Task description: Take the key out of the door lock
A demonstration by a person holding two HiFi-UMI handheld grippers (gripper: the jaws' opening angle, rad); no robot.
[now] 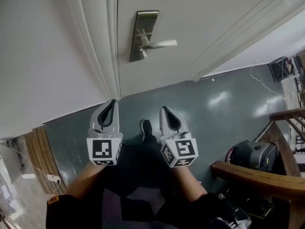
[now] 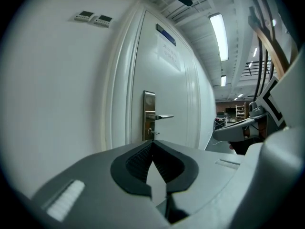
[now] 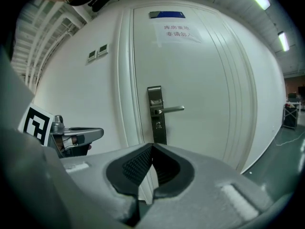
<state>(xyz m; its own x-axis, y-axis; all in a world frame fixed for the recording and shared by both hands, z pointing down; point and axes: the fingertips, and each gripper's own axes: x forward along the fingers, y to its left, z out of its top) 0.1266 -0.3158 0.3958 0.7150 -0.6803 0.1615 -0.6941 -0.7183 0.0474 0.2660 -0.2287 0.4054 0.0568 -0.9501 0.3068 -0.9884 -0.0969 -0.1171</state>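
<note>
A white door carries a metal lock plate (image 1: pixel 141 35) with a lever handle (image 1: pixel 161 44). Just under the handle a small key (image 1: pixel 142 54) sticks out of the plate. The left gripper view shows the same plate (image 2: pixel 149 109) and the key (image 2: pixel 152 132) straight ahead and far off. In the right gripper view the plate (image 3: pixel 156 114) is too small to make the key out. My left gripper (image 1: pixel 113 102) and right gripper (image 1: pixel 164 109) hang side by side over the floor, well short of the door. Both are shut and hold nothing.
A paper notice (image 3: pixel 177 32) is stuck high on the door, and wall switches (image 3: pixel 97 53) sit left of the frame. To my right are a wooden rail (image 1: pixel 259 176) and a black bag (image 1: pixel 253 154). A power strip (image 1: pixel 51 177) lies at the left by a wooden panel.
</note>
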